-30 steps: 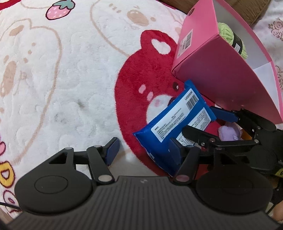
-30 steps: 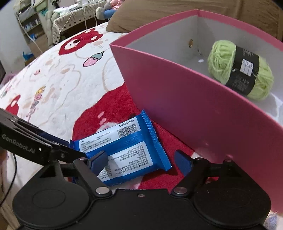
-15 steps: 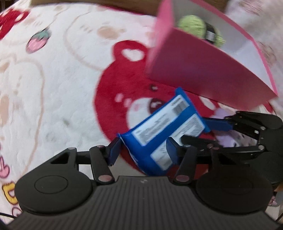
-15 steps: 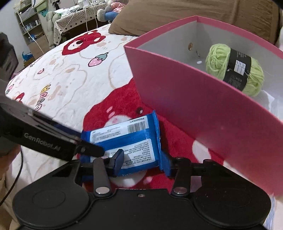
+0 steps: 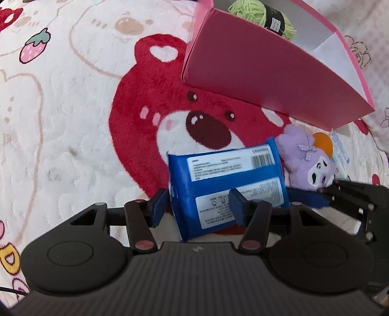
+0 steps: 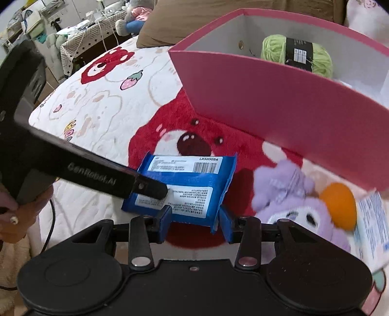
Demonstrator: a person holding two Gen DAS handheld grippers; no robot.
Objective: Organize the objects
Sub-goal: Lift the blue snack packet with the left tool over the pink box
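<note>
A blue packet with white labels is held above the bear-print blanket by both grippers. My left gripper is shut on its near end. My right gripper is shut on its other end, and the packet shows in the right wrist view too. A pink box stands just beyond, open at the top, with a green yarn ball inside. The box and the yarn also show in the right wrist view.
A purple plush toy with an orange part lies right of the packet, below the box. A white and blue packet lies beside the plush. A brown pillow is behind the box.
Both grippers have closed on the blue packet and lifted it off the blanket, turning it level. The purple plush, hidden before, now shows beside it.
</note>
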